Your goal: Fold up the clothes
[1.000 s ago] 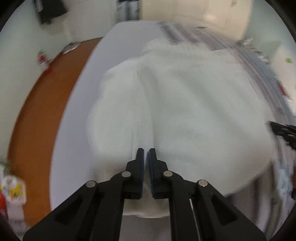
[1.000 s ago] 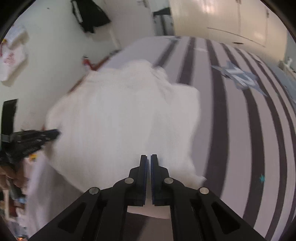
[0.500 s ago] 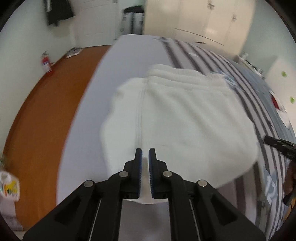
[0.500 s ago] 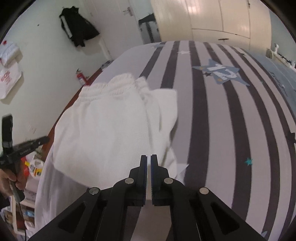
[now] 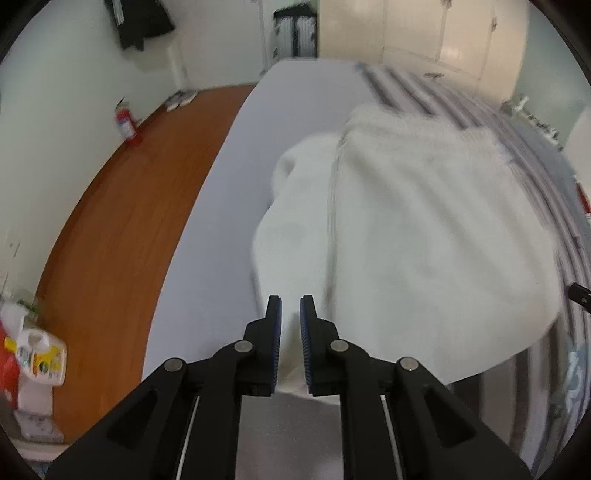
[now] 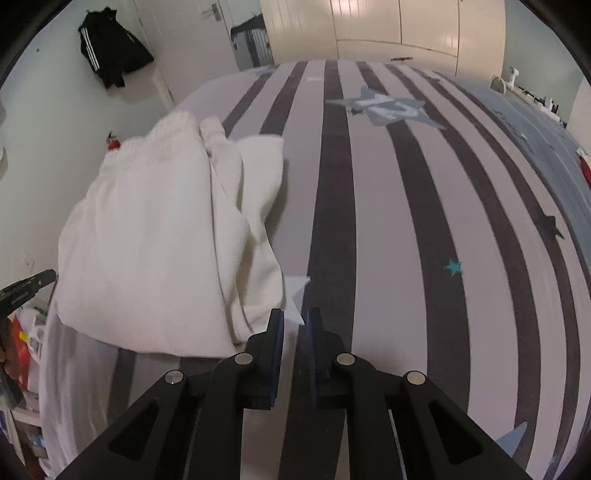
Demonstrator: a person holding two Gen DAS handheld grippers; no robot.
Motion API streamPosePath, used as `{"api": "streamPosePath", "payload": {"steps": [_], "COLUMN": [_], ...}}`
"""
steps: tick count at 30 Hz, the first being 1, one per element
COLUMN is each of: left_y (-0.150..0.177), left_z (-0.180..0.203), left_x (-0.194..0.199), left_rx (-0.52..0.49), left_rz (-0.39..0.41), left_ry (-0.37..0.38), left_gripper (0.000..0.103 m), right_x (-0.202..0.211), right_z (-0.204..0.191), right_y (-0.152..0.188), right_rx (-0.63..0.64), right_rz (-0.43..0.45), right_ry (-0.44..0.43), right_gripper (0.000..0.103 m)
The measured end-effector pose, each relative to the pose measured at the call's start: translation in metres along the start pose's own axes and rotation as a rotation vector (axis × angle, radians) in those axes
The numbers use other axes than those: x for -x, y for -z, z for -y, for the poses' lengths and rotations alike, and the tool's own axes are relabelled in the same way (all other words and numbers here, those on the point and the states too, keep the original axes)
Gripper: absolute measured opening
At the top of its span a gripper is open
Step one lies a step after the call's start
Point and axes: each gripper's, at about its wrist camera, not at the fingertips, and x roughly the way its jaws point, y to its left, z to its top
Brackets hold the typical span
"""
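Bedding fills most of what I see: a bed (image 6: 406, 221) under a cover of wide dark and pale grey stripes with small stars and a blue-grey star-shaped print (image 6: 384, 109) toward 12 o'clock in my right view. In my left view the near side of the bed is plain pale grey, with an orange-brown wooden floor (image 5: 110, 221) at 9 o'clock. Cream wardrobe doors (image 6: 369, 29) close off the far wall, and a dark rack (image 6: 251, 44) stands beside them.

A black jacket with white stripes (image 6: 110, 51) hangs on the wall at 11 o'clock. A red fire extinguisher (image 5: 125, 123) stands on the floor by the wall, and a white bottle with a yellow label (image 5: 40, 358) sits at 8 o'clock; I cannot read its writing.

The white fleece garment (image 6: 159, 236) lies folded on the bed, at 10 o'clock in my right view and filling the centre of my left. My left gripper (image 5: 291, 312) has its jaws slightly parted with the garment's near edge lying between them. My right gripper (image 6: 291, 325) is likewise slightly parted, holding nothing, just beside the garment's near corner.
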Motion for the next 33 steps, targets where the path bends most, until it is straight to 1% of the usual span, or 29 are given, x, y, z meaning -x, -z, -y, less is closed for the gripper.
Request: {"api": "streamPosePath", "payload": {"steps": [2,4,7,9,11,13,14,15,17,19,21,22,25,26,27,30,33], "left_y": [-0.005,-0.017,-0.015,-0.009,-0.008,-0.009,-0.011,-0.013,-0.017,-0.013,-0.012,-0.017,-0.018,-0.023,-0.023,-0.046,-0.059], "left_z": [0.013,0.023,0.043,0.047,0.029,0.009,-0.005,-0.017,-0.041,-0.057,-0.060,-0.059,-0.049,-0.042,-0.032,0.005,0.042], "left_x": [0.009,-0.002,-0.012,-0.033,-0.048,-0.056,-0.055,-0.054,-0.052,-0.046,-0.040,-0.043,-0.032,-0.030,-0.027,-0.025,-0.026], "left_rx": [-0.023,-0.041,-0.071,-0.104,-0.090,-0.057,-0.035,-0.007,0.049,0.065,0.059,0.060,0.050,0.042,0.037,0.011,-0.027], "left_rz": [0.031,0.041,0.031,-0.011,-0.026,-0.027,-0.021,-0.020,-0.018,-0.024,-0.003,0.006,0.049,0.061,0.072,0.091,0.119], "left_ry": [0.032,0.080,0.108,0.064,-0.011,-0.087,-0.151,-0.177,-0.225,-0.240,-0.248,-0.236,-0.194,-0.165,-0.138,-0.017,0.031], "left_gripper": [0.009,0.009,0.009,0.009,0.008,0.006,0.006,0.006,0.006,0.006,0.006,0.006,0.006,0.006,0.006,0.006,0.006], "right_x": [0.004,0.004,-0.010,-0.025,-0.042,-0.050,-0.048,-0.046,-0.043,-0.041,-0.039,-0.038,-0.033,-0.033,-0.034,-0.037,-0.045], "right_z": [-0.012,-0.032,-0.066,-0.082,-0.089,-0.083,-0.076,-0.069,-0.057,-0.046,-0.039,-0.035,-0.030,-0.032,-0.037,-0.053,-0.079], "right_y": [-0.007,-0.017,-0.033,-0.037,-0.038,-0.039,-0.040,-0.041,-0.043,-0.042,-0.042,-0.043,-0.048,-0.052,-0.057,-0.072,-0.089], "right_rx": [0.012,0.033,0.073,0.106,0.126,0.111,0.094,0.076,0.046,0.026,0.009,0.002,-0.026,-0.025,-0.022,-0.003,0.057], "right_rz": [0.023,0.051,0.077,0.069,0.045,0.033,0.040,0.047,0.059,0.059,0.058,0.059,0.075,0.083,0.090,0.112,0.132], "right_ry": [-0.023,-0.051,-0.091,-0.085,-0.053,-0.036,-0.034,-0.033,-0.026,-0.010,0.009,0.019,0.033,0.025,0.012,-0.027,-0.056], "right_gripper": [0.010,0.010,0.010,0.010,0.010,0.010,0.010,0.010,0.010,0.010,0.010,0.011,0.011,0.011,0.011,0.011,0.011]}}
